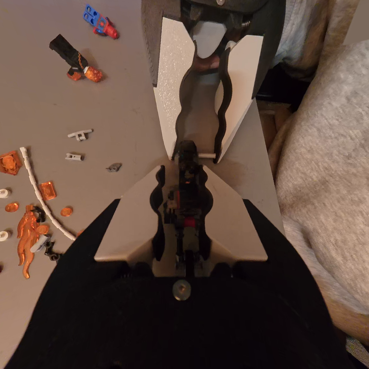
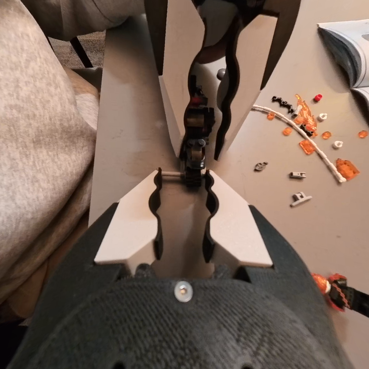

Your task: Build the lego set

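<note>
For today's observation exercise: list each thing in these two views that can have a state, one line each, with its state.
Left tool: shut on the black lego model.
Right tool: closed on the model's wheel end and a white pin.
Black lego model: part-built, held between both tools.
White pin: horizontal, sticking out of the model.
Booklet: open.
Black minifigure: lying down.

The surface (image 1: 60,111) is viewed closely from above by two opposed wrist cameras; the black lego build (image 1: 186,191) is shared between them.

A home — fabric sofa (image 2: 40,119) beside grey table (image 1: 60,103).
</note>
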{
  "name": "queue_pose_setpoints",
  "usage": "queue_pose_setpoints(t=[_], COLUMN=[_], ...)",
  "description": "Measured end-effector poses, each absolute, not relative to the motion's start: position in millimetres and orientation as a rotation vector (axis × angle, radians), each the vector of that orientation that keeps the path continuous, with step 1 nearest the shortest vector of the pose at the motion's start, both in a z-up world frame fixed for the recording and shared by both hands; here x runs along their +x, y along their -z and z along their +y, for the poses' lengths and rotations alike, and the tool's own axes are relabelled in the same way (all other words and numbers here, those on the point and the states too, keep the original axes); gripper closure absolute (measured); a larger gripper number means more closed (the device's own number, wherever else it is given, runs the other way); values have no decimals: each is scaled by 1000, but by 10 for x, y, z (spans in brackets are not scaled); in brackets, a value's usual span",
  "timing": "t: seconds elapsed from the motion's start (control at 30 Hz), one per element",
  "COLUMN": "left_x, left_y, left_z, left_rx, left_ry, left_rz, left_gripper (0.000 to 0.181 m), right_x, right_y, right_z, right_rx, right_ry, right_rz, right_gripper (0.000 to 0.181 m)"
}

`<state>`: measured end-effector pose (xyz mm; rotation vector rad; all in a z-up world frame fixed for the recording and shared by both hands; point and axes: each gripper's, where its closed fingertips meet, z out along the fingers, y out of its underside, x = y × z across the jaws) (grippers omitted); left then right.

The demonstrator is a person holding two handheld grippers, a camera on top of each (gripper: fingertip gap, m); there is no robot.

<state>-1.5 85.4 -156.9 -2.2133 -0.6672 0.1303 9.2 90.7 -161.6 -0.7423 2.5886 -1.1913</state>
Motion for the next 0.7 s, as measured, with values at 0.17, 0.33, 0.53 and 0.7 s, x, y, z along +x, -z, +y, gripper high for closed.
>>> queue_pose_setpoints(t=[0.17, 0.33, 0.53, 0.7], left_x=[76, 50, 41, 57], left_y=[1703, 1684, 1584, 1548], left_z=[853, 867, 875, 888], left_rx=[-2329, -2339, -2270, -2216], left_ry=[-102, -160, -152, -102], left_rz=[-638, -619, -630, -633], left_gripper=[147, 148, 150, 158], right_x=[89, 100, 98, 114], right_y=[1625, 1606, 1459, 1442], right_z=[907, 902, 894, 908], right_rx=[-738, -750, -752, -752], right_ry=[1183, 1198, 1312, 1330], right_rz=[2598, 2606, 2563, 2539], right_gripper=[139, 139, 139, 138])
